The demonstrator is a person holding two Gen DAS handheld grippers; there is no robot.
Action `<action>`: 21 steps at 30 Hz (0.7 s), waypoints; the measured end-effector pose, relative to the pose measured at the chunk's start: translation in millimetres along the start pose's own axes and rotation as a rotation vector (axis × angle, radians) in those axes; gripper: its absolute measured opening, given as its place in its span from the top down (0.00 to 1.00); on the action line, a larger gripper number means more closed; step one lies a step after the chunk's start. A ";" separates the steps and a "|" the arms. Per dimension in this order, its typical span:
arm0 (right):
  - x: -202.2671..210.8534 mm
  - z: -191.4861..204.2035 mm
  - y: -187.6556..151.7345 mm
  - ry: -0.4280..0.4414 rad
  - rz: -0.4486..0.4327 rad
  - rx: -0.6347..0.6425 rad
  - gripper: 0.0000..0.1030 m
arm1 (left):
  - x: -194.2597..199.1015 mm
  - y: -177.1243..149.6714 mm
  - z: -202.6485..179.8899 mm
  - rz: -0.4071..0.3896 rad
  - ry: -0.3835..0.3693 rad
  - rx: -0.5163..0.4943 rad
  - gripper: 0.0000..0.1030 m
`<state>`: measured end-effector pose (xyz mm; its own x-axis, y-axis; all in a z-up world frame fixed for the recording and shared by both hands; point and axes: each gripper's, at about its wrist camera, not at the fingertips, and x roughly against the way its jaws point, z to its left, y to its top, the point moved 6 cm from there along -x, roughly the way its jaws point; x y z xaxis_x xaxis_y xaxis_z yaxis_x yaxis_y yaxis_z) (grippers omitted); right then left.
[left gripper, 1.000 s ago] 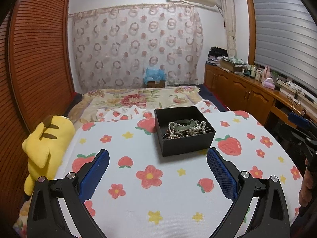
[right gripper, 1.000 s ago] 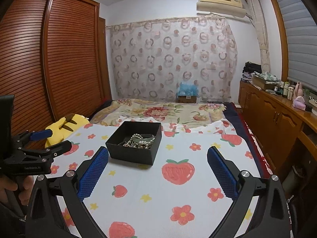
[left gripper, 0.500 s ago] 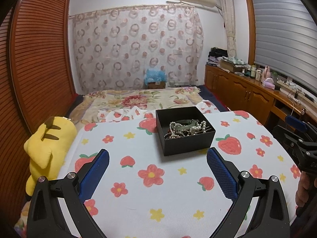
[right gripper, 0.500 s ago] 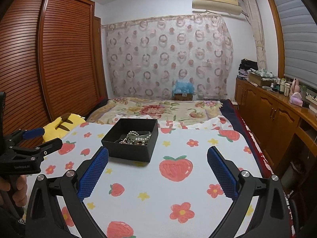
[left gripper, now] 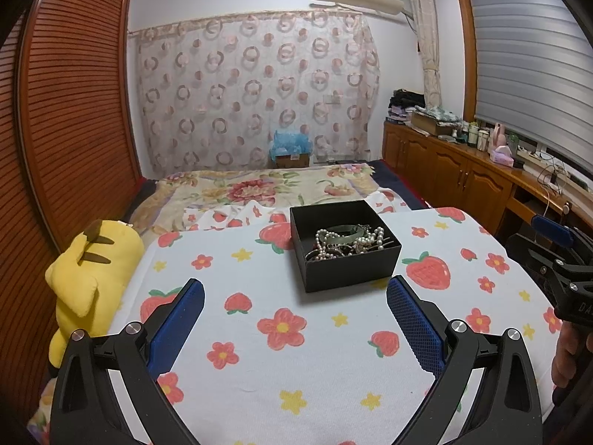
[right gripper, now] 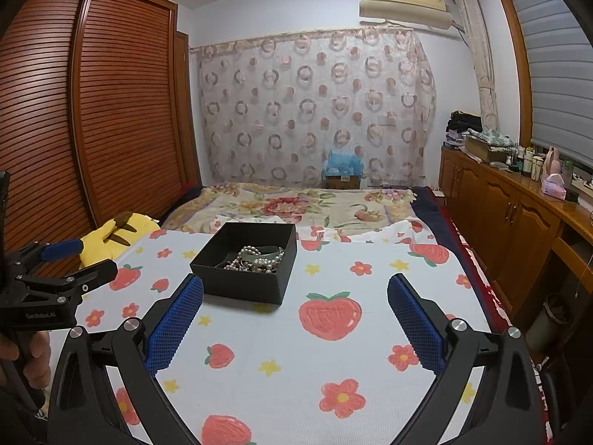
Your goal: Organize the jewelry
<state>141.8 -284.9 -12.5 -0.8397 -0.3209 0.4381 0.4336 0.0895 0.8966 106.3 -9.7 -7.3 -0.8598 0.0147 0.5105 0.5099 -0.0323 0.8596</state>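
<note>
Two tongs hover over the bed and neither holds anything, so by my reading the sorting has not begun. Farthest left, a yellow plush toy with brown-tipped ears [left gripper: 94, 259] lies at the edge of the white cloth printed with strawberries and flowers [left gripper: 281, 371]. Next comes the left gripper [left gripper: 294, 328], its blue-padded fingers spread wide and empty, held low above the cloth and aimed straight at the box, well short of it. Just ahead sits the open black square cardboard box [left gripper: 350, 272], and all the jewellery appears to lie inside it: a tangled heap of pearl strands and a pale green bangle [left gripper: 348, 239]. Nothing has been laid out on the cloth, so untangling and separating every piece seems left to do. Right of the box, the right gripper [right gripper: 294, 324] is likewise splayed and bare, level and pointing forward, with the box off to its left.
</note>
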 end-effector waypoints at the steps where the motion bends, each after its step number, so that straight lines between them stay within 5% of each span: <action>1: 0.1 0.0 0.1 0.000 0.000 0.001 0.03 | -0.6 0.0 -0.6 0.001 0.002 0.000 0.08; 21: -0.6 0.3 -0.5 0.000 -0.001 -0.002 0.03 | 1.6 3.5 -2.6 -0.007 0.000 -0.004 0.08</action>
<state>142.0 -284.5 -13.2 -0.8401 -0.3210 0.4372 0.4335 0.0870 0.8969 106.7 -12.3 -3.5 -0.8634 0.0148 0.5043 0.5036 -0.0362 0.8632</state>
